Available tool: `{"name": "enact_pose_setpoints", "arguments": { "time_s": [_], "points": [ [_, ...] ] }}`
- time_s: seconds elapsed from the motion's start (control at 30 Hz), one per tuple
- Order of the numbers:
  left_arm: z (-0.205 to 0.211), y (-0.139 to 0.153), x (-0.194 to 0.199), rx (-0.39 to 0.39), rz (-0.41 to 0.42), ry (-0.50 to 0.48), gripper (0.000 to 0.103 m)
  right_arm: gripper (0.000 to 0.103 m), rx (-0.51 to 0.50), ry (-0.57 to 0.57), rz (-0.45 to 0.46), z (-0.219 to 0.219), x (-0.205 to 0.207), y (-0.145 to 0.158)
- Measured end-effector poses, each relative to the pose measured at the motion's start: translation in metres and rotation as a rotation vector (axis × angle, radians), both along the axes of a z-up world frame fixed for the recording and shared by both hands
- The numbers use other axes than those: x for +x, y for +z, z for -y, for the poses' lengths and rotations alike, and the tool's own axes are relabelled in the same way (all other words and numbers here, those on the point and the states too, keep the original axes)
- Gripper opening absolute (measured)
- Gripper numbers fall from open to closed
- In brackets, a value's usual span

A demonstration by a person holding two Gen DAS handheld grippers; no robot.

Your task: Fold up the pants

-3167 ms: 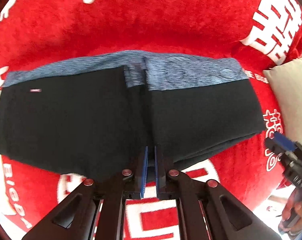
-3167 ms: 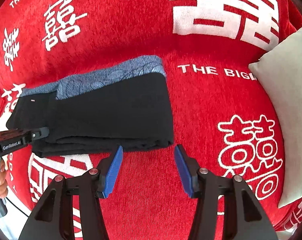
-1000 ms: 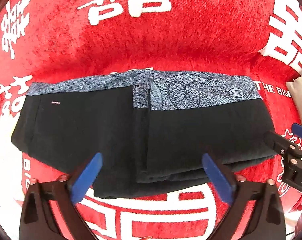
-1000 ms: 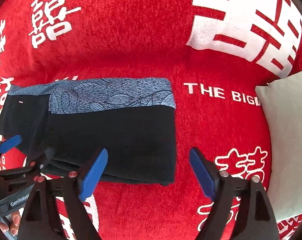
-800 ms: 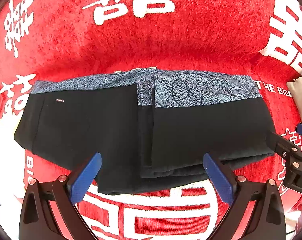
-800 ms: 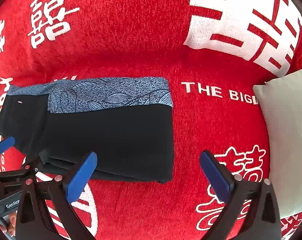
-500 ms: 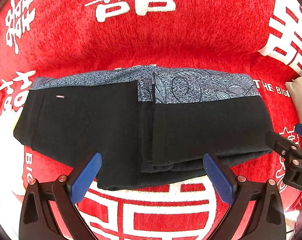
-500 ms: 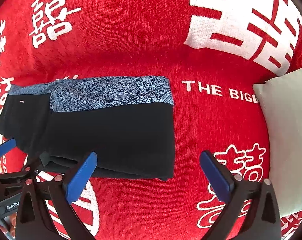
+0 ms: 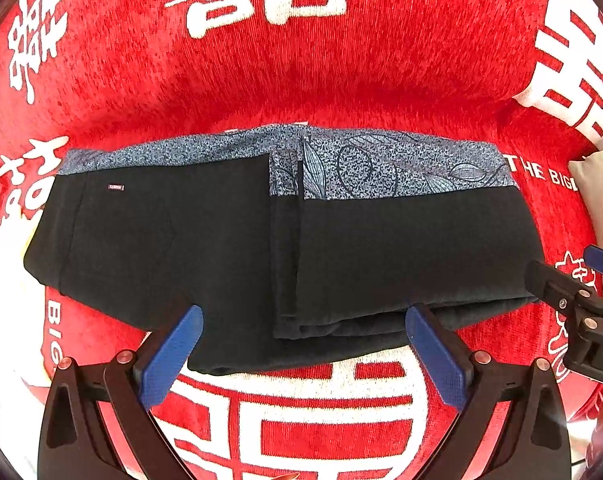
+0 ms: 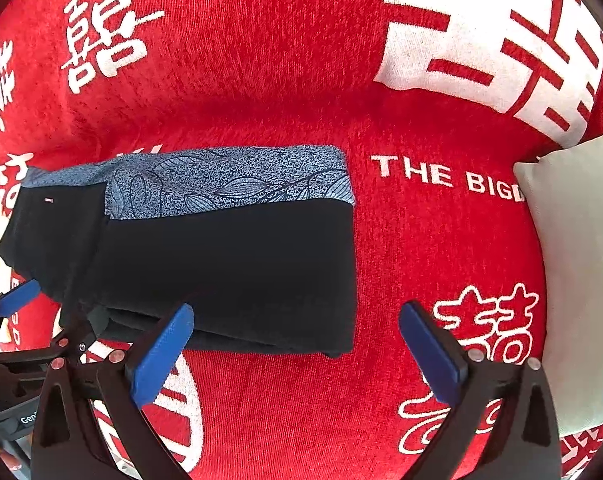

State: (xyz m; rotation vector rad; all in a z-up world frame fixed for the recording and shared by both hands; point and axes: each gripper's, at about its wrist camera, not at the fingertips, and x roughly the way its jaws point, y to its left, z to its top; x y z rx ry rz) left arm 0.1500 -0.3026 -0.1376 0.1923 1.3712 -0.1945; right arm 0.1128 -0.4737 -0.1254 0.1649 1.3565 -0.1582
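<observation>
Lying folded, black pants [image 9: 229, 248], blue patterned waistband [image 9: 381, 164]

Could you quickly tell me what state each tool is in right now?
Left tool: open, holding nothing, above the near edge of the folded pants.
Right tool: open after just widening, holding nothing.

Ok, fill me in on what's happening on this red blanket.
A person is folding pants with a handheld claw in each hand. The black pants, with a blue patterned waistband, lie folded into a flat rectangle on the red blanket. The left claw hangs wide open above the near edge of the pants, gripping nothing. The right claw is wide open too, its jaws having just been opening, with nothing between them. A pale cushion sits at the right.
</observation>
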Motion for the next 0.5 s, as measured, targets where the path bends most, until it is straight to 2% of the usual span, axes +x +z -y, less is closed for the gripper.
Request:
{"name": "enact_pose_setpoints", "arguments": {
  "time_s": [0.5],
  "points": [
    [0.0011, -0.0057, 0.0027, 0.001, -0.041, 0.029, 0.102, 0.102, 0.017, 0.006, -0.008, 0.0076, 0.0037, -0.0036]
  ]
}}
